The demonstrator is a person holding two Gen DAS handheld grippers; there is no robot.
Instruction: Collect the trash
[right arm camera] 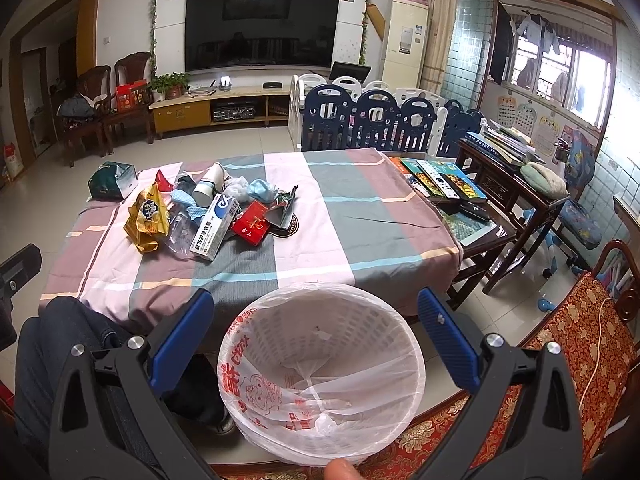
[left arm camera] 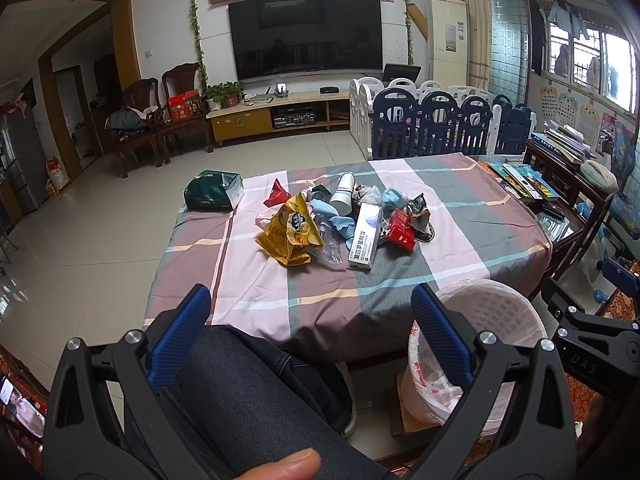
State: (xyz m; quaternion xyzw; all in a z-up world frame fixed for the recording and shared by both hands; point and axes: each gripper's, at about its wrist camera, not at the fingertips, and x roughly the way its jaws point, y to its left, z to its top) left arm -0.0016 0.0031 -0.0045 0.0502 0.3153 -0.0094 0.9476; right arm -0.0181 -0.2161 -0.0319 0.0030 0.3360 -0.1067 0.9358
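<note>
A heap of household trash sits untouched on the plaid pink-and-grey tablecloth (left arm camera: 460, 216): a crumpled yellow foil snack bag (left arm camera: 290, 232), a long white ointment box (left arm camera: 365, 235), a red cardboard packet (left arm camera: 402, 230), a white plastic cup (left arm camera: 343, 199) and blue wipes among it. Near the table's front edge, at the seated person's knee, waits a white perforated plastic bin lined with a red-printed clear bag (right arm camera: 320, 368), which appears to hold nothing yet beyond its liner. The left gripper (left arm camera: 310, 320) and right gripper (right arm camera: 316, 328) both hover short of the table, fingers spread wide and pinching nothing. By the look of it, collection has not begun; every piece is left to move.
</note>
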